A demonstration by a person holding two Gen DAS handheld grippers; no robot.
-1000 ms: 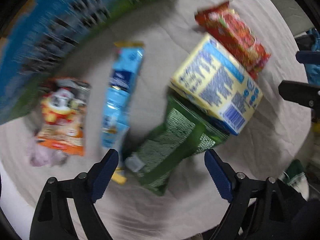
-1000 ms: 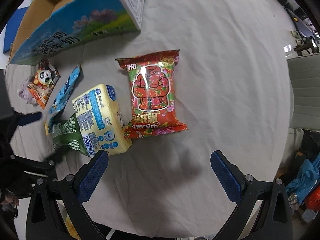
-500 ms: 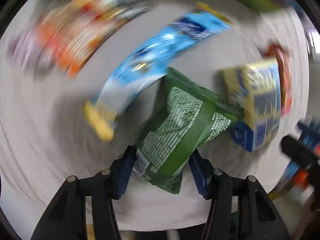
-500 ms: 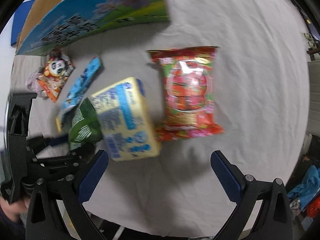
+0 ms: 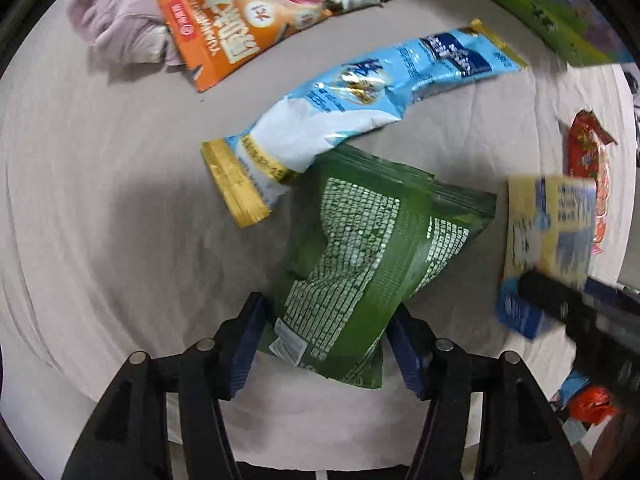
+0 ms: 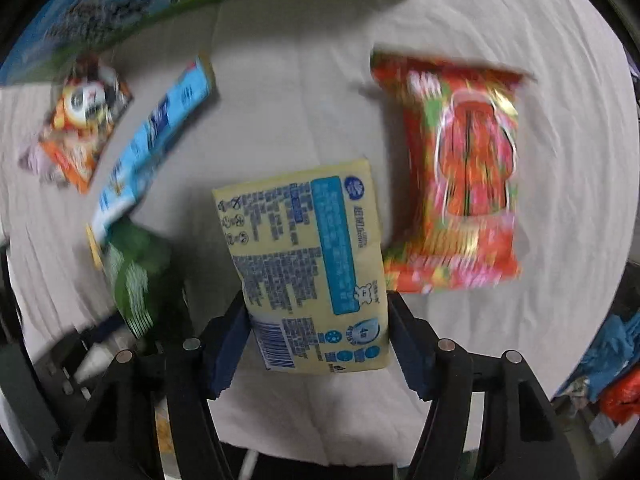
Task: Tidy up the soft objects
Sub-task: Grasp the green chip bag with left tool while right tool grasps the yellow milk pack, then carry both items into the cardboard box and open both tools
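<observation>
Meanwhile, beside the red packet (image 6: 460,176) on the table (image 5: 100,208), the right gripper (image 6: 316,332) pinches the yellow pack (image 6: 308,264); further from it, the left gripper (image 5: 324,344) pinches the green pouch (image 5: 360,264), whose slack end could slip free.

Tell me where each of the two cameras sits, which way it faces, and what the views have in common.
Left wrist: on the left gripper, looking along its fingers down at the cloth-covered table; its blue pads flank the green packet. The right gripper, blurred, shows at right.
Right wrist: on the right gripper, facing down at the same table; its pads flank the yellow pack. The left gripper is partly visible at lower left.
Shared: green packet, yellow pack, light-blue packet, orange panda packet, red packet, printed box.
</observation>
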